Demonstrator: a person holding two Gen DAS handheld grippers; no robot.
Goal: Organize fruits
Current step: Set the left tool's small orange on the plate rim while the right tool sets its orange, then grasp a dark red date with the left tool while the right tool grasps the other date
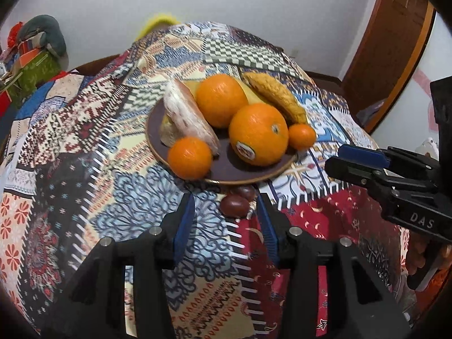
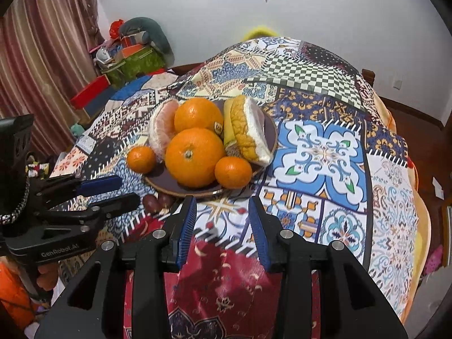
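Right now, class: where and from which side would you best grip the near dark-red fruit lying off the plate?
Grip the near dark-red fruit across its narrow middle, from above on the near side. It lies flat on the cloth, long axis sideways, apart from the plate; the open left gripper already straddles it.

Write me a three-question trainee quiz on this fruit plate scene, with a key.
1. True or false: the two dark brown fruits lie on the plate.
2. How many large oranges are on the plate? A) one B) two C) four
3. Fill in: between its fingers, the left gripper holds ____.

Key:
1. False. They lie on the cloth, just off the plate's near rim.
2. B.
3. Nothing. It is open and empty.
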